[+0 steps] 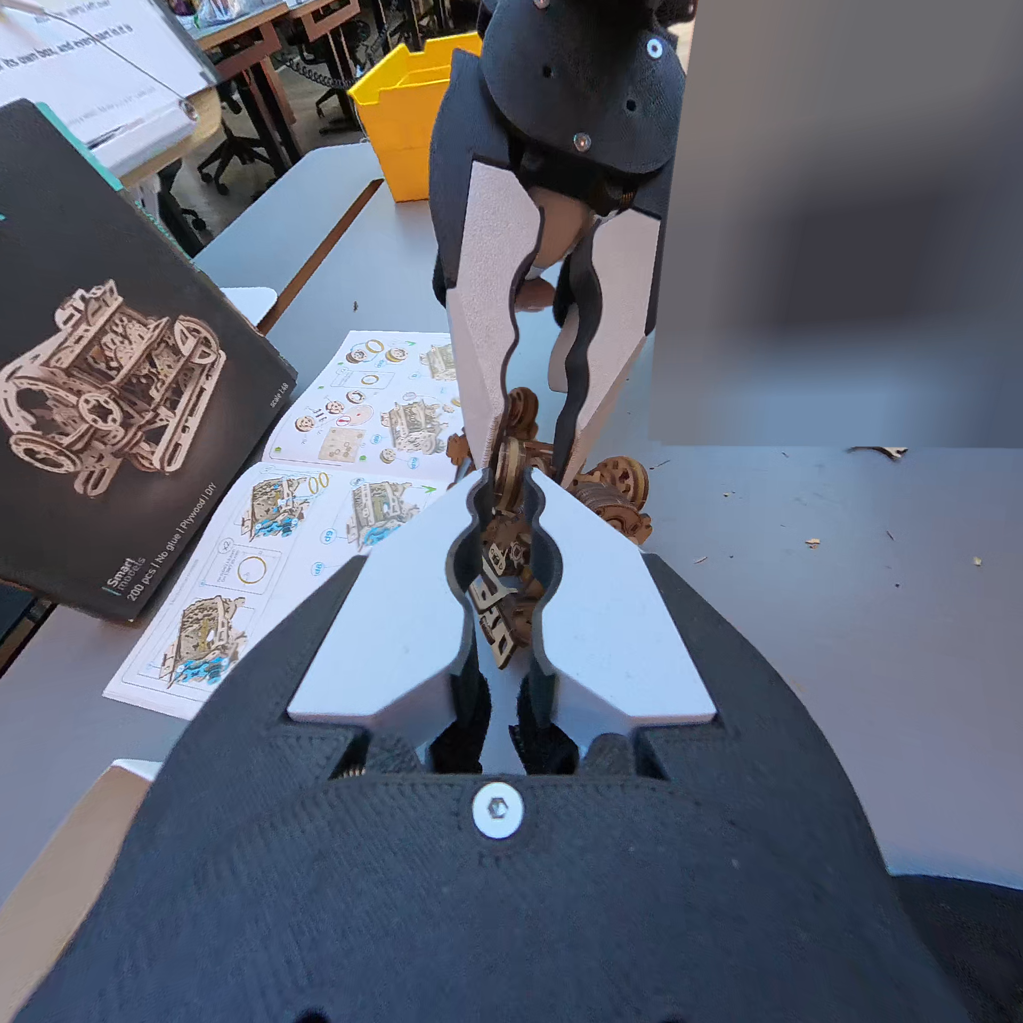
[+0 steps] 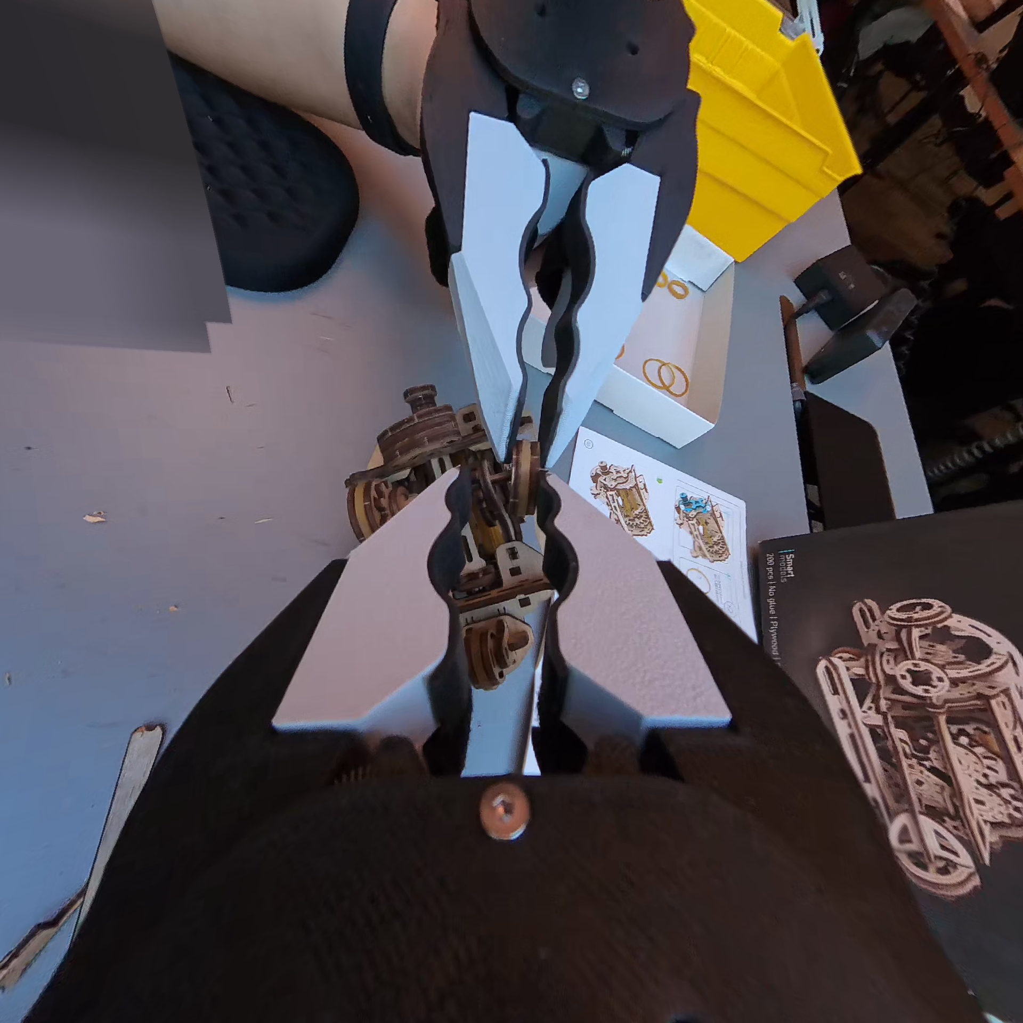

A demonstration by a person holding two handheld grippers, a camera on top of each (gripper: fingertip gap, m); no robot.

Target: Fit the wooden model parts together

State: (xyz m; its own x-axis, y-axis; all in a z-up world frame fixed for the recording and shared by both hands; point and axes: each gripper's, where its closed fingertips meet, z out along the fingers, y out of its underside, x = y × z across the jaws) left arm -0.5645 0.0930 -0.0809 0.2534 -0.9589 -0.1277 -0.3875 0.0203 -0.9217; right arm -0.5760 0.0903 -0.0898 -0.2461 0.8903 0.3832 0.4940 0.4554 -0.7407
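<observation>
Gripping 1 wooden model (image 1: 506,559): 2 grippers, left gripper (image 1: 505,477) & right gripper (image 2: 501,477).

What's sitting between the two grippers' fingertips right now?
A small round wooden wheel of the wooden model. The left gripper and right gripper meet tip to tip around it, shown in both wrist views.

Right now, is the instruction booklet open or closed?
Open. The instruction booklet lies flat on the grey table, its diagram pages spread beside the black box.
</observation>
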